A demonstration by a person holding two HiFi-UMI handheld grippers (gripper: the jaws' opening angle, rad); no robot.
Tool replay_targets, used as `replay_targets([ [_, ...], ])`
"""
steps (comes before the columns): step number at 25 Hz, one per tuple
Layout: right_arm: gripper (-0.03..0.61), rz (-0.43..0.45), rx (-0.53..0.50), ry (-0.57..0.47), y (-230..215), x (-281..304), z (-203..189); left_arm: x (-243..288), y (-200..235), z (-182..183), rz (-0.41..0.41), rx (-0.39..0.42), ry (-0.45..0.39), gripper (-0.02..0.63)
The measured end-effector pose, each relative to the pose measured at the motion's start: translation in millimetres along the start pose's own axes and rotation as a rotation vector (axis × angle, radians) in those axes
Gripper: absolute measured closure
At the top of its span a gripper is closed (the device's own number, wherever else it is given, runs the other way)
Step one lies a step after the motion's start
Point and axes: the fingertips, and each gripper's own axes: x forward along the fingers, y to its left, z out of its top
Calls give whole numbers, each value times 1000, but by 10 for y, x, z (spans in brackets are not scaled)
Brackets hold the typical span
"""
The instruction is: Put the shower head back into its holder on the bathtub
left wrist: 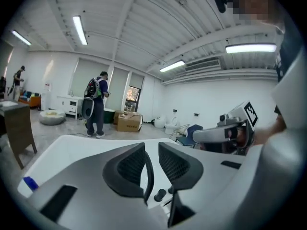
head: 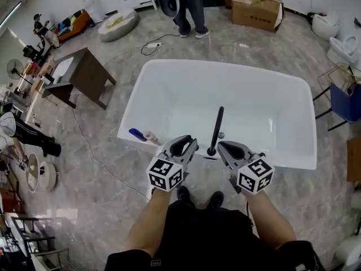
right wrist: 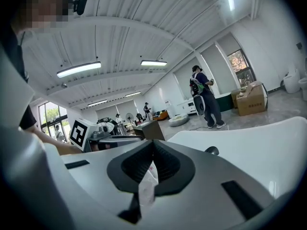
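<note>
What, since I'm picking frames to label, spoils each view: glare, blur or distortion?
Head view: sharp and evenly lit, but fisheye bows the bathtub rim, and the glossy floor shows pale reflections. Left gripper view: heavy fisheye, dark corners, ceiling lights blown out. Right gripper view: same round vignette, a glaring light strip, and the white strip in the shut right gripper looks soft.

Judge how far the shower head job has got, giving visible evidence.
Done, apparently: the black shower head stands upright at the near rim of the bathtub, free of both grippers. In hand: the left gripper holds nothing, jaws apart; the right gripper is shut on a pale strip. Left: probably nothing.
</note>
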Motion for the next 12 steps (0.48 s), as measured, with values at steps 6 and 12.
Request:
replay_targets([
  [6, 565, -23, -67, 14, 106, 1, 56, -314, 219, 88, 70, 90, -18, 531],
  [12, 565, -162, -151, -6, 288, 212, 19, -757, 584, 308, 103, 148, -61, 537],
])
